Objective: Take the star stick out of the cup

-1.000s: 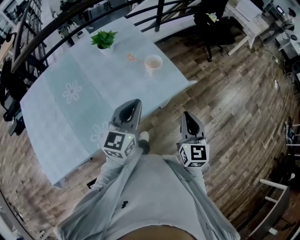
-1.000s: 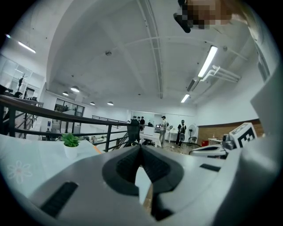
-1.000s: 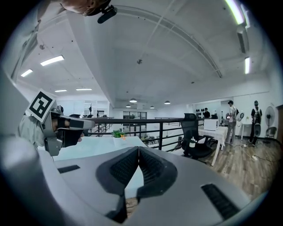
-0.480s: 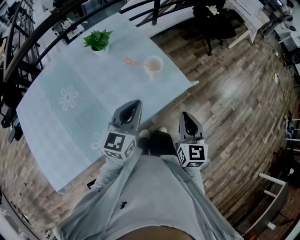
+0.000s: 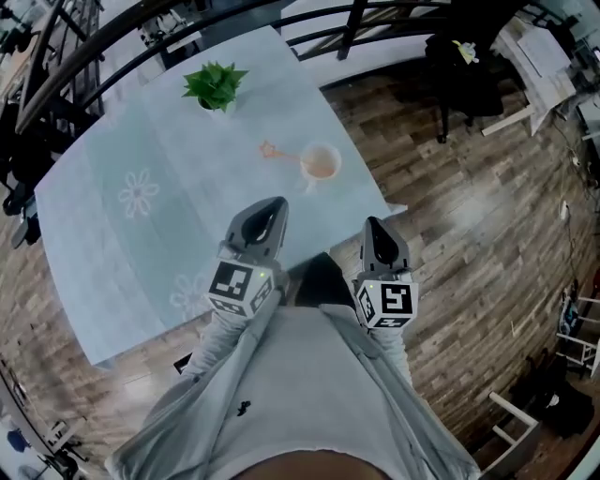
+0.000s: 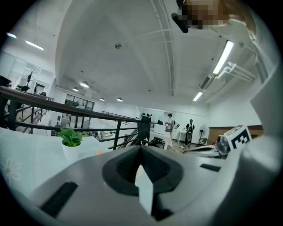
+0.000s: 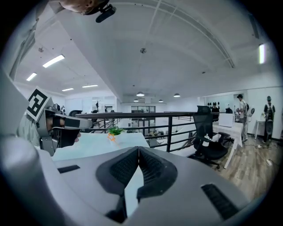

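A pale pink cup [image 5: 321, 162] stands near the right corner of the table [image 5: 122, 244], which has a light blue cloth. An orange star stick [image 5: 274, 150] leans out of the cup to the left. In the right gripper view the star [image 7: 110, 137] shows small in front of the plant. Both grippers are held close to the person's body, short of the cup and apart from it. My left gripper [image 5: 271, 205] [image 6: 141, 146] is shut with nothing in it. My right gripper [image 5: 375, 226] [image 7: 138, 148] is also shut and empty, over the floor beside the table corner.
A small green potted plant [image 5: 216, 84] [image 6: 70, 137] [image 7: 116, 130] stands at the table's far side. A black railing [image 5: 366, 28] runs behind the table. A black office chair [image 7: 210, 141] stands on the wooden floor [image 5: 469, 206] to the right.
The table and cup have shifted in the head view and now lie a little nearer the grippers. Both grippers have stayed shut and close to the body.
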`<state>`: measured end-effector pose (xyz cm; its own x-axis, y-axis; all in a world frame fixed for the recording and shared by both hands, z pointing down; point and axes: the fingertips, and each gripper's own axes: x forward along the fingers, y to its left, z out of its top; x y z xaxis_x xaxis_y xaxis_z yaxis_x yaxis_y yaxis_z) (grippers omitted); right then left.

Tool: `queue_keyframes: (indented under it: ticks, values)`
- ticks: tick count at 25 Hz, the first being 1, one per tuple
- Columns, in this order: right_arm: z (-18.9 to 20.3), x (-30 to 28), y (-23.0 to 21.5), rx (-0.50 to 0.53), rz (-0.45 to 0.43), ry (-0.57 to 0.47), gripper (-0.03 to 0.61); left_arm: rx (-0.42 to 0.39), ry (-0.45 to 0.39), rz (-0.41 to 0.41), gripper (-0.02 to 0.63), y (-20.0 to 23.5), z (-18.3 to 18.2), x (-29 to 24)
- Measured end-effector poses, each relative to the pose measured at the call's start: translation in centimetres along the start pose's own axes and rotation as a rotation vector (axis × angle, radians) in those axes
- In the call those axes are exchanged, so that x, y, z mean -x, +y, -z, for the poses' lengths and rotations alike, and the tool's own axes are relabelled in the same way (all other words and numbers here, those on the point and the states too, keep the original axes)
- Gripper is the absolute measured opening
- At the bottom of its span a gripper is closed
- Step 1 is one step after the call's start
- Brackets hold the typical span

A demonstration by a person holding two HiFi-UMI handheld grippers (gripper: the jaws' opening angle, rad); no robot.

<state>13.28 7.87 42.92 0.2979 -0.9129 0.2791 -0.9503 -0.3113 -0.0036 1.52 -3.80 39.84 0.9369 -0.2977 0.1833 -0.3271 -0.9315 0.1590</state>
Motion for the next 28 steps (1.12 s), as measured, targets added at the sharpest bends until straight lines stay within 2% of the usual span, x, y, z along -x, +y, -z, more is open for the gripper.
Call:
queue_keyframes:
  ticks: [8, 15, 21, 28]
  values:
    - [-4.5, -8.3, -2.7, 0.092, -0.200, -0.039, 0.015, 0.006, -0.060, -0.156, 0.022, 2.5, -3.4, -5.3]
    - [-6.0, -12.6, -3.3, 0.158, -0.354, -0.041, 0.015, 0.027, -0.078, -0.306, 0.023, 3.9, -3.9, -6.3]
    - [-6.1, -14.4, -2.7, 0.163, -0.406, -0.037, 0.015, 0.039, -0.073, -0.377, 0.021, 5.4, -3.6, -5.7]
    - [-6.6, -15.4, -2.1, 0.188, -0.401, -0.013, 0.015, 0.056, -0.080, -0.417, 0.023, 8.0, -4.1, -4.6]
